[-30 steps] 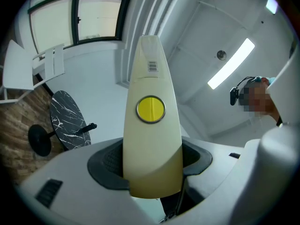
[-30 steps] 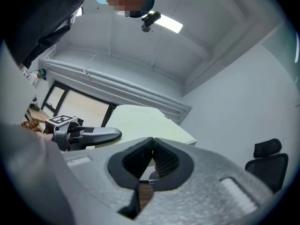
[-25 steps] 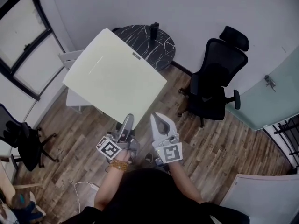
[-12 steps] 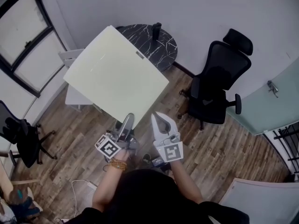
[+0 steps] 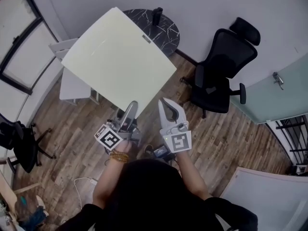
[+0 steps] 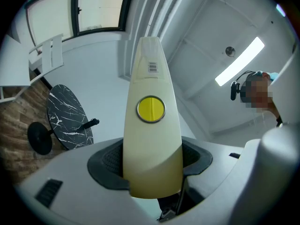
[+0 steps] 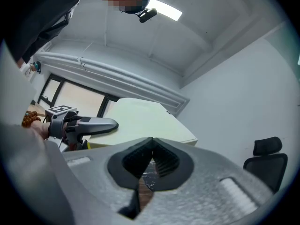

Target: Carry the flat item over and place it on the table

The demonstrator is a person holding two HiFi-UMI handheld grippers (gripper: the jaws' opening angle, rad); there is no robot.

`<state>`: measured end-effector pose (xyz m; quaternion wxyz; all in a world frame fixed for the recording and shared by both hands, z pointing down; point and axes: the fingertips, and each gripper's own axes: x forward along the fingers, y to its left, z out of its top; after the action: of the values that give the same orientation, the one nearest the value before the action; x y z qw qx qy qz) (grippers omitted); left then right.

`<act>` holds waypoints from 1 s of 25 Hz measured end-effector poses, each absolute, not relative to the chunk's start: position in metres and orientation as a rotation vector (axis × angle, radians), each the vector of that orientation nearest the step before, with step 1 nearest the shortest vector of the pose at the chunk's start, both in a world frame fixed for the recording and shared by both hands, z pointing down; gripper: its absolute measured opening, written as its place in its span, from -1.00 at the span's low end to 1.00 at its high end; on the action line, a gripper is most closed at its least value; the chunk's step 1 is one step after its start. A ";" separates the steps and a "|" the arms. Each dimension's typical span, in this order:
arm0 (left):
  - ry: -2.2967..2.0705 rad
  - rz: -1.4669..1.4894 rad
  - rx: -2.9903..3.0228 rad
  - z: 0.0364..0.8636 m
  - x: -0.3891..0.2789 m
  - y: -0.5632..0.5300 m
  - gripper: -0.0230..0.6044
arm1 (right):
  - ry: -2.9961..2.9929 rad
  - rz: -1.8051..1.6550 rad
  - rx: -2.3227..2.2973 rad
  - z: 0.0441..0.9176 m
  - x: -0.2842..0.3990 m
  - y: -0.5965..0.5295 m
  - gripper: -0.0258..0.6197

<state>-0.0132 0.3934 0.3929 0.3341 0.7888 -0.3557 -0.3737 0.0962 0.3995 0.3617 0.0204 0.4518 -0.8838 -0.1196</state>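
I am clamping the board's [image 5: 118, 57] near edge in my left claw [image 5: 130, 106], my right claw [image 5: 166, 105] shut and empty beside it; the board is reaching ahead, airborne, toward the tabletop [image 5: 166, 28].

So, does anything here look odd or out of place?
Yes: the big cream panel hangs tilted above the floor, clamped at one edge by the left tongs. The right tongs are shut on nothing near it.
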 end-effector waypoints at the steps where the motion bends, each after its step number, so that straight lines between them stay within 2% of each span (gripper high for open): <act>1: -0.916 -0.971 2.057 0.395 -0.018 0.388 0.01 | -2.743 -0.382 1.412 0.359 0.089 0.395 -0.92; 12: -0.796 -0.966 1.992 0.410 -0.073 0.346 0.01 | -2.654 -0.377 1.413 0.369 0.016 0.361 -0.92; 21: -0.797 -0.938 1.984 0.428 -0.100 0.315 0.01 | -2.663 -0.394 1.373 0.375 -0.013 0.328 -0.92; 25: -0.833 -0.916 1.951 0.440 -0.094 0.292 0.00 | -2.692 -0.343 1.343 0.380 -0.005 0.306 -0.92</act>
<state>-0.0938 0.2918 0.4405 0.4036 0.7727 -0.3296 -0.3625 -0.0050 0.3058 0.3803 0.0567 0.4428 -0.8876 -0.1132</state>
